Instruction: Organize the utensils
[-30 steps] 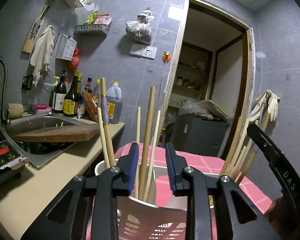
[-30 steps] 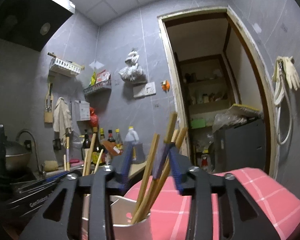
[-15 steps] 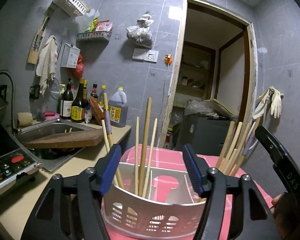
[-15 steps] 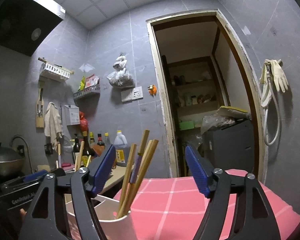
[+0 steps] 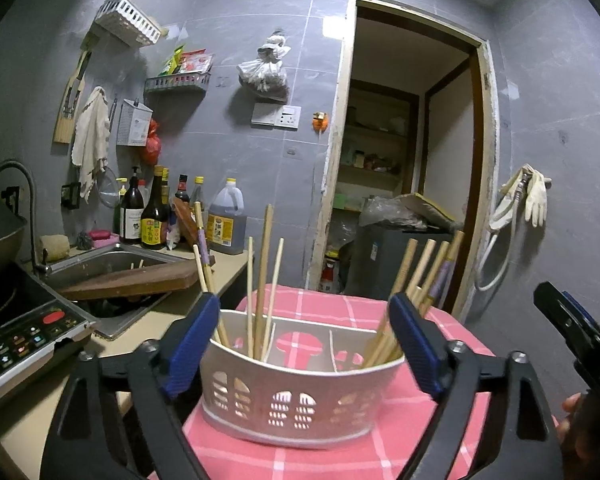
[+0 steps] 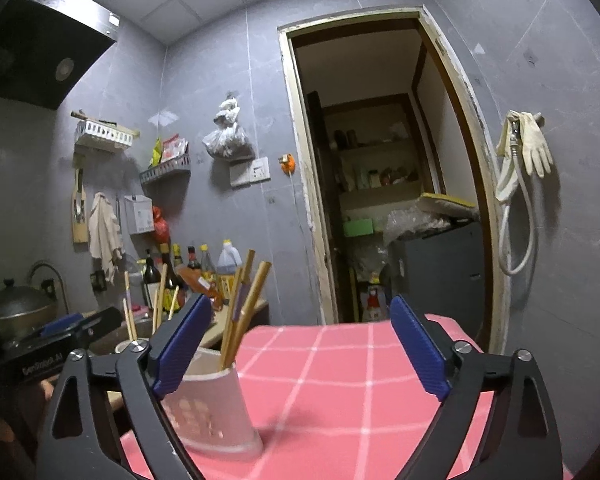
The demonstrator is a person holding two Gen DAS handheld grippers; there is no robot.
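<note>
A white slotted utensil basket [image 5: 292,396] stands on a pink checked tablecloth [image 5: 340,456]. Several wooden chopsticks [image 5: 263,280] stand upright in its left compartment and another bunch [image 5: 416,276] leans in its right one. My left gripper [image 5: 304,344] is wide open and empty, its jaws to either side of the basket, just in front of it. My right gripper [image 6: 300,348] is wide open and empty, right of the basket [image 6: 216,412], whose right-hand chopsticks [image 6: 244,304] show there. The right gripper's body shows at the right edge of the left wrist view [image 5: 580,344].
Left of the table runs a counter with a sink [image 5: 100,268], a wooden cutting board [image 5: 136,280], an induction cooker [image 5: 16,340] and sauce bottles [image 5: 156,216]. An open doorway [image 5: 404,152] lies behind the table. A hose and gloves [image 6: 520,168] hang on the right wall.
Both grippers have opened from nearly shut around chopsticks to wide open and drawn back from the basket. The chopsticks stay standing in the basket.
</note>
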